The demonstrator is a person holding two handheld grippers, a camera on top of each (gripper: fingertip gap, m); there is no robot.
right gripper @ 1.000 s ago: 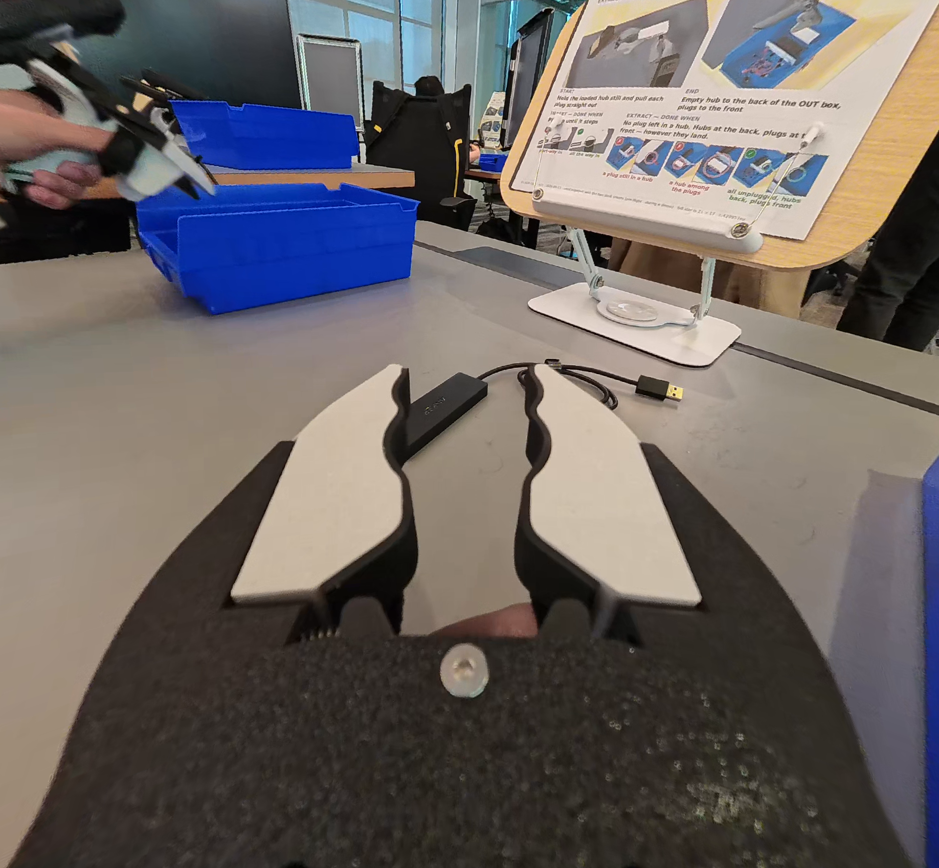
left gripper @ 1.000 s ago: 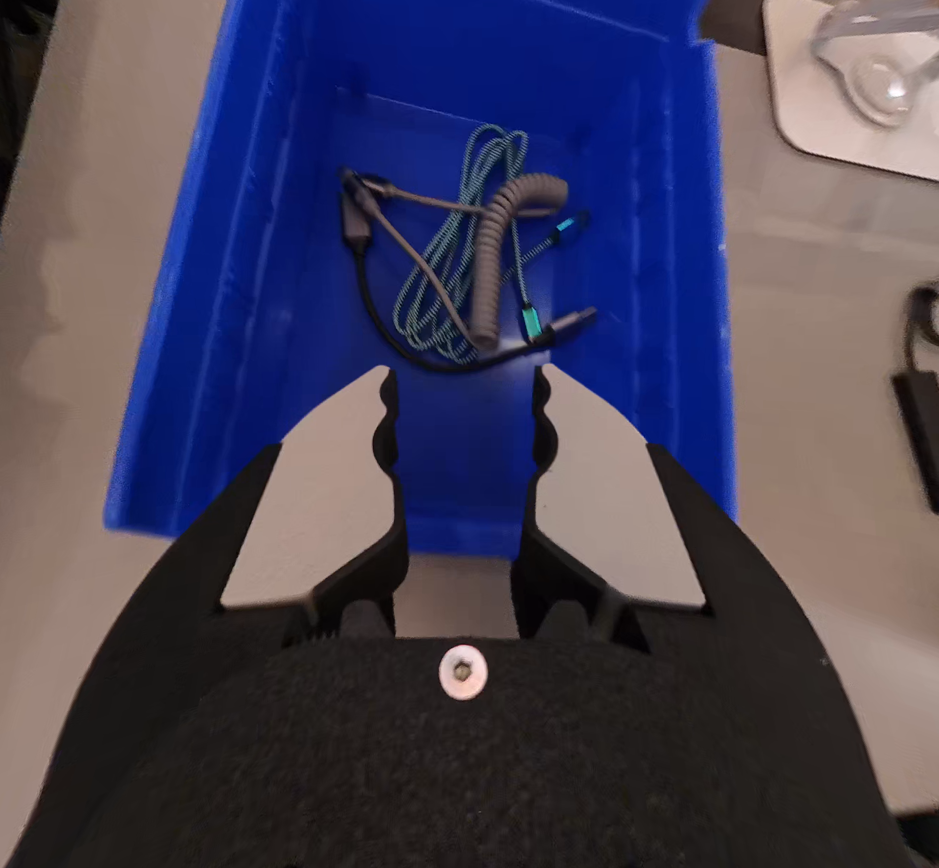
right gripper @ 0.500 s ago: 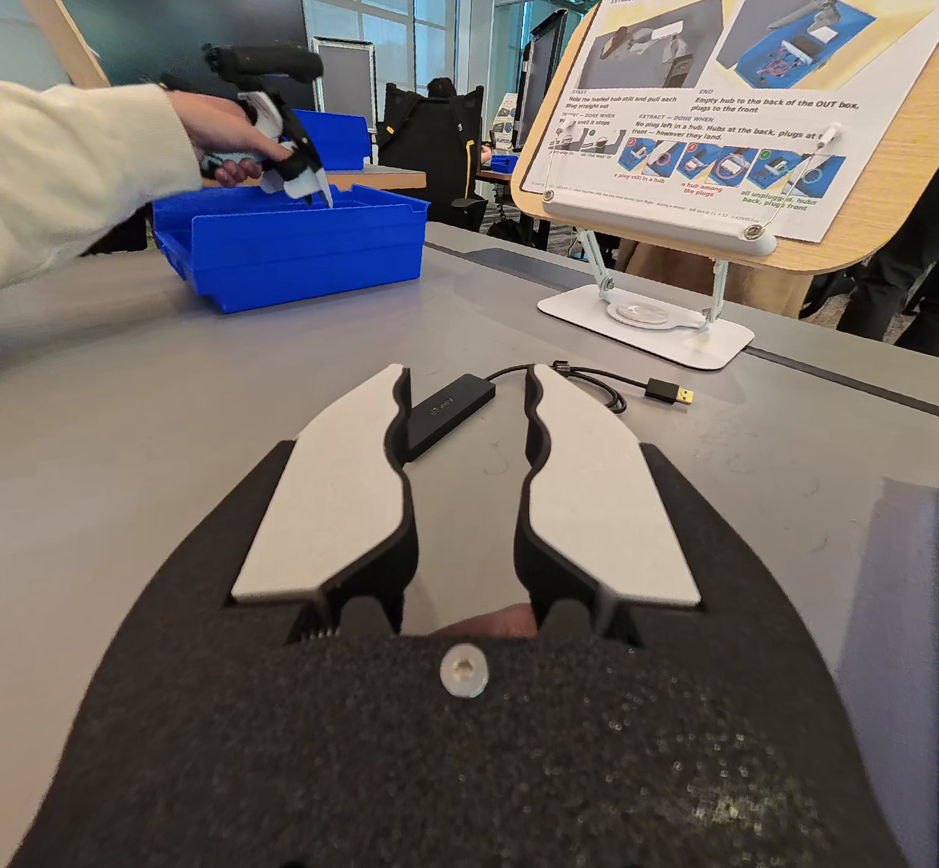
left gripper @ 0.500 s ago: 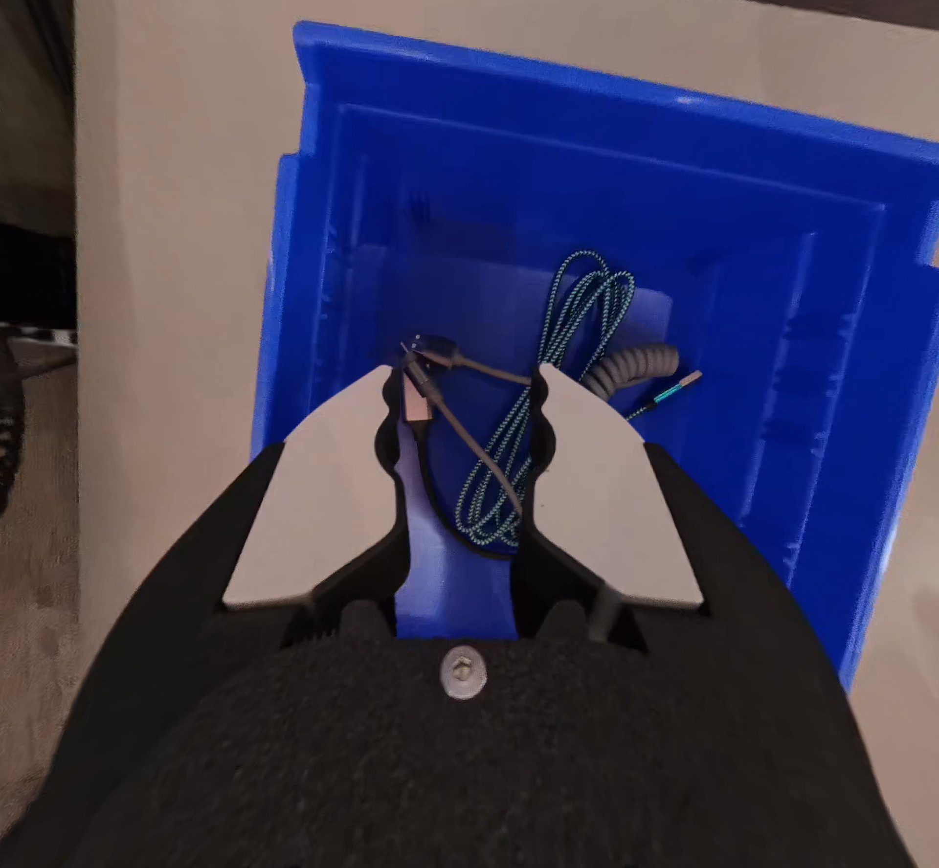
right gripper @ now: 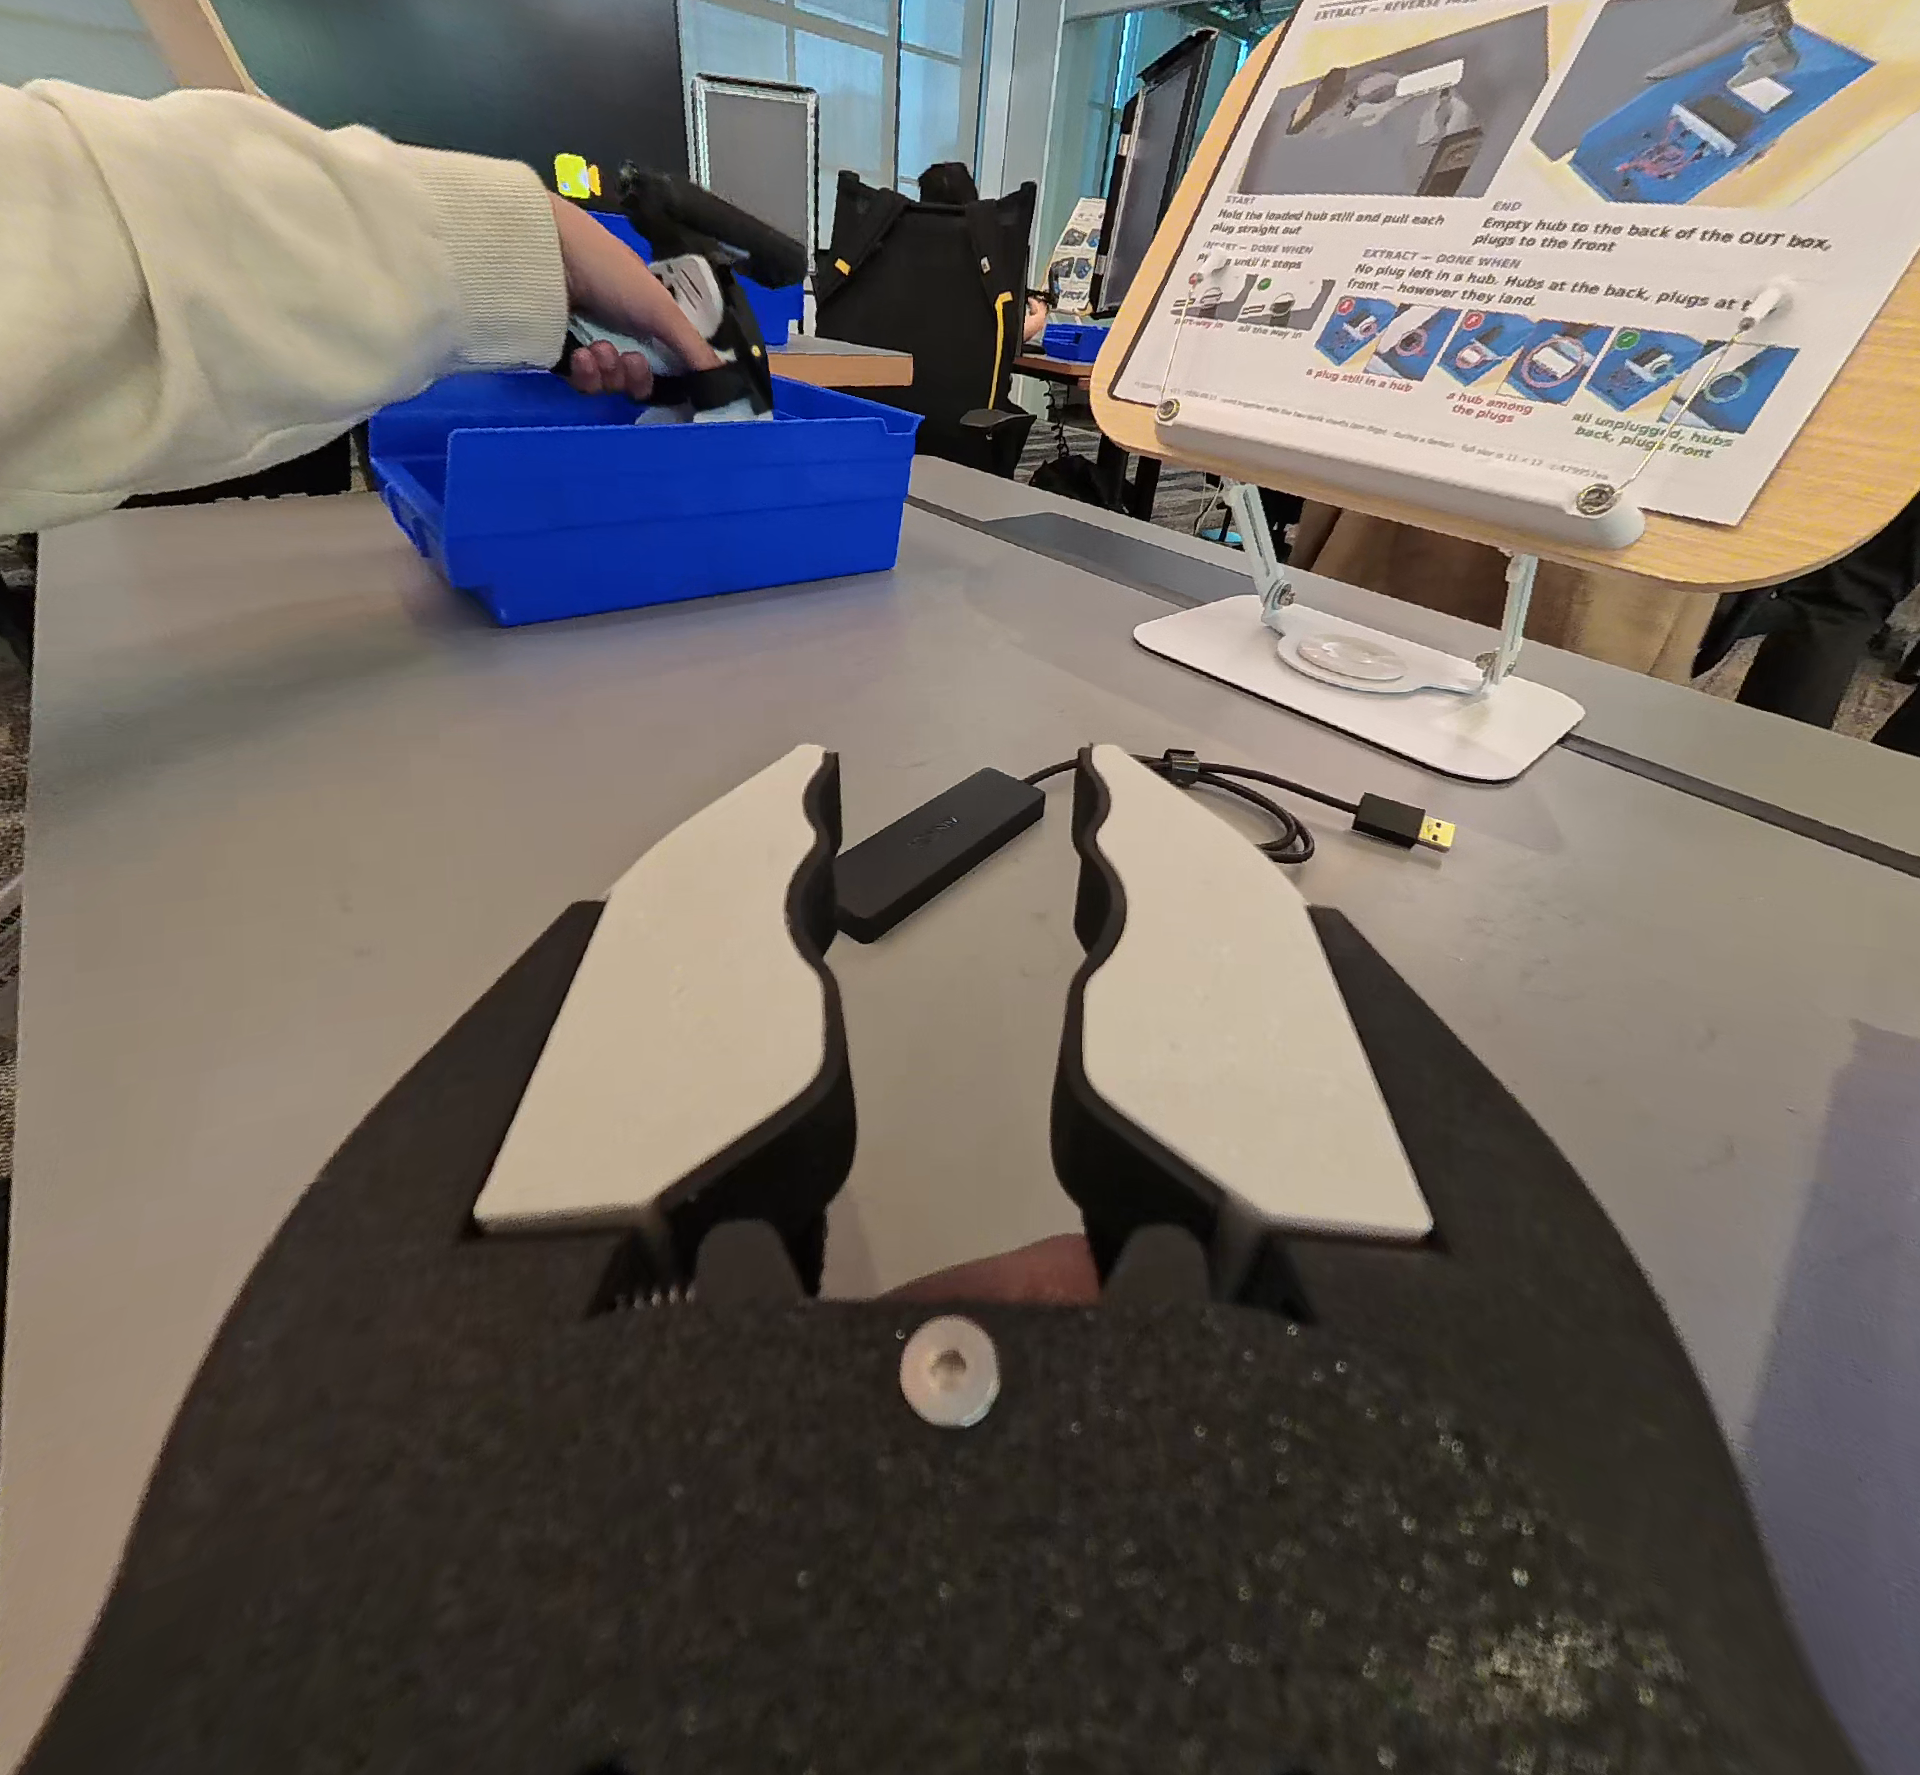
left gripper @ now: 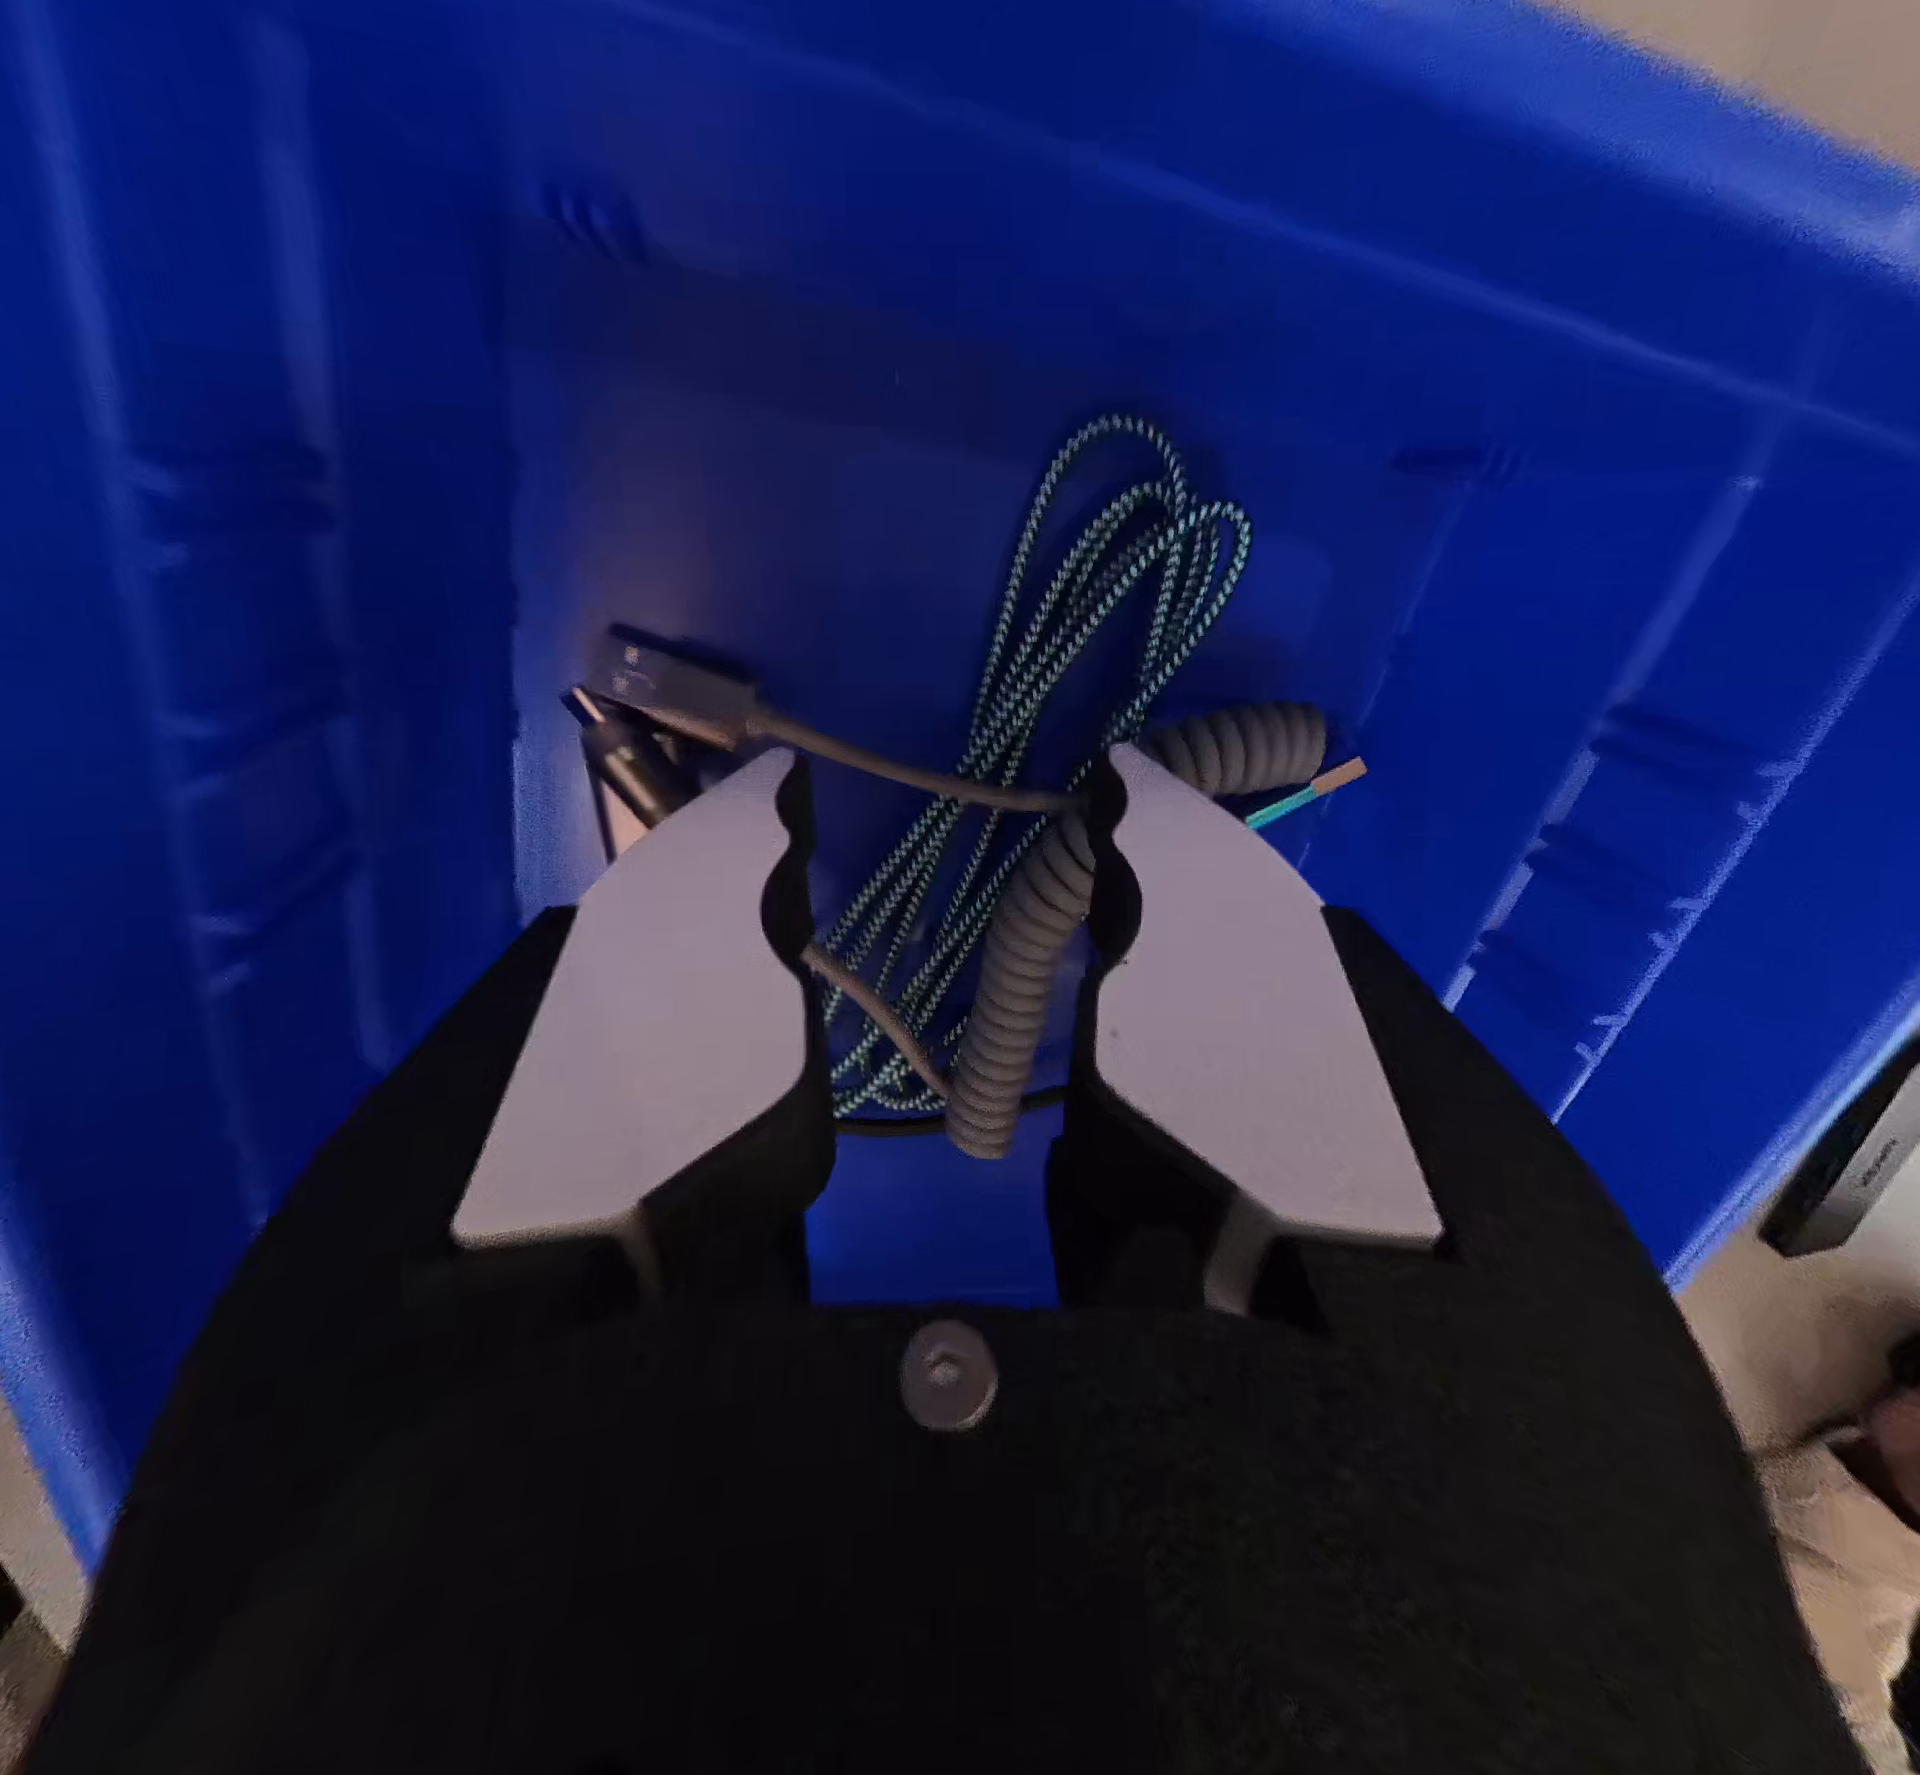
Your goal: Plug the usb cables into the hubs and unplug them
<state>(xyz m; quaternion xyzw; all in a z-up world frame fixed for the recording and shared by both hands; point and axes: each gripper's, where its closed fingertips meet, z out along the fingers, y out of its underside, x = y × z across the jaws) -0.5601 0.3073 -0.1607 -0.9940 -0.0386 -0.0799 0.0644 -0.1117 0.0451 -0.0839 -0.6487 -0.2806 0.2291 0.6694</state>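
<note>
Clearly the step in hand is the fetching of a cable: the left gripper (left gripper: 951, 780) is lowered inside the blue bin (left gripper: 1039, 198) with its jaws apart and nothing held between them, just above a small heap of cables. A grey coiled cable (left gripper: 1023, 977) and a teal braided cable (left gripper: 1049, 686) lie between the two fingers, and a thin grey lead runs to a USB plug (left gripper: 670, 686) at the left of the heap. I judge that the next move needs the gripper to turn toward one plug and close on its body, not on the loose cord, because the cables cross each other and could come up together. The right gripper (right gripper: 951, 769) waits low over the grey table (right gripper: 312, 790), also with jaws apart and empty; the black hub (right gripper: 935, 837) lies on the table just beyond its fingertips, with its own cord and plug (right gripper: 1403, 826) to the right. On the table stands also a tilted wooden board with a printed instruction sheet (right gripper: 1538, 198) on a white stand. Behind it the room shows large windows, other desks and more blue bins.
</note>
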